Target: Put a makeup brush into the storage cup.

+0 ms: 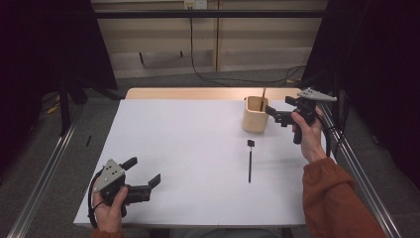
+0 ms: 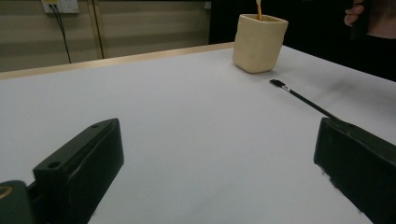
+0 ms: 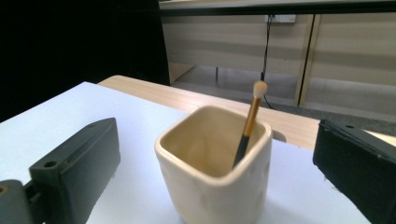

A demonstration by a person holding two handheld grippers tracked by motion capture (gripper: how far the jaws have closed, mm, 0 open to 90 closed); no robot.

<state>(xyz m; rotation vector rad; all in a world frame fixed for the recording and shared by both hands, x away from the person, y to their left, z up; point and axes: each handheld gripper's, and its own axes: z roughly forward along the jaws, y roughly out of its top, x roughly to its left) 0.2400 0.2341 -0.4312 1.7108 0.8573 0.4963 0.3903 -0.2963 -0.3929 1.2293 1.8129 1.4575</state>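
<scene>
A cream square cup [image 1: 255, 115] stands at the far right of the white table. A brush with a gold and black handle [image 3: 247, 126] leans upright inside it, tip up. My right gripper [image 1: 278, 106] is open just right of the cup, its jaws wide to either side of the cup [image 3: 215, 163] and touching nothing. A second, thin black brush [image 1: 250, 161] lies flat on the sheet in front of the cup. At the near left corner my left gripper [image 1: 143, 171] is open and empty, low over the table and pointing toward the black brush [image 2: 303, 99] and the cup [image 2: 259, 43].
A white sheet [image 1: 188, 148] covers the table, with a bare wooden strip [image 1: 188, 93] along the far edge. Metal rails [image 1: 44, 173] run along both sides. Cables [image 1: 208, 77] lie on the floor behind, below a wall socket [image 1: 194, 4].
</scene>
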